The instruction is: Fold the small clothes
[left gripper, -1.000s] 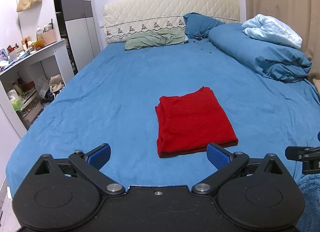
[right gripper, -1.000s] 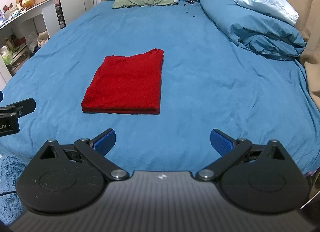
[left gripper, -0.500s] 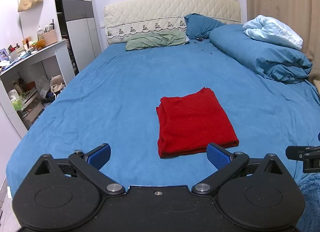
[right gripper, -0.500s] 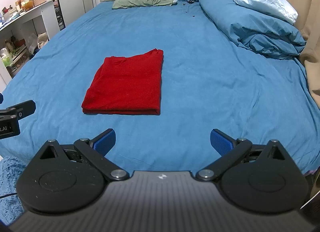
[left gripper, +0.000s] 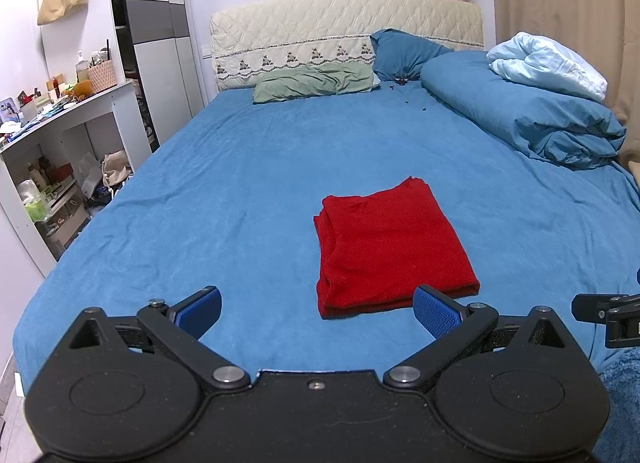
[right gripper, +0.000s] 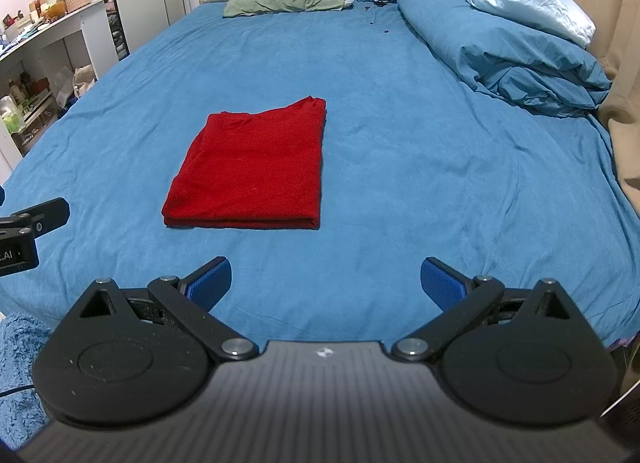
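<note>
Item: red garment [left gripper: 390,241], folded into a neat rectangle, flat on the blue bed [left gripper: 240,191], near the foot edge, about midway between the side edges.

Step in hand, by judgement: fold looks complete; only a check or tidy remains. To do it well, keep both claws clear of the layered near edge, touching only to square a corner.

Left claw [left gripper: 318,309]: spread wide, empty, level, short of the garment.

Right claw [right gripper: 326,277]: spread wide, empty, beside the foot edge, garment ahead-left.
</note>
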Motion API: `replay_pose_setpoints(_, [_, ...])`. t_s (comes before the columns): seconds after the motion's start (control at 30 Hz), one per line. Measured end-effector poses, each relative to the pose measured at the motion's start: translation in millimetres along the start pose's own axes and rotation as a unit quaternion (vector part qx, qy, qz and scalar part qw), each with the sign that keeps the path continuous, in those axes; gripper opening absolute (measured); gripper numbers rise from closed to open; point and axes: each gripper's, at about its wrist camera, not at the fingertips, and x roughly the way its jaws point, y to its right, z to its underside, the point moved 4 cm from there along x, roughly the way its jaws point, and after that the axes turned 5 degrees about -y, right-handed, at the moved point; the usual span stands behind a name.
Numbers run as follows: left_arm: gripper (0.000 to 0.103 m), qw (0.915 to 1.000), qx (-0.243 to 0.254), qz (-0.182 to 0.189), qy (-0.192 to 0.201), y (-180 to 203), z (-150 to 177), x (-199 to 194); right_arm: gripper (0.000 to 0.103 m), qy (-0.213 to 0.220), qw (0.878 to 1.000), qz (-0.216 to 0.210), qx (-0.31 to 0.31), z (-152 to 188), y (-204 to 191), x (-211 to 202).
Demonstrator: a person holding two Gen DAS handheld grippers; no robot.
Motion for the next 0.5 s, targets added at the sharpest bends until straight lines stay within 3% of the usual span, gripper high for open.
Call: replay_pose_setpoints(0.5, [0.103, 1.0000, 0.000, -0.001, 0.004, 1.7, -1.7, 2.2, 0.103, 0.000, 1.000, 0.000, 0.004, -0.3, -0.9, 1.2])
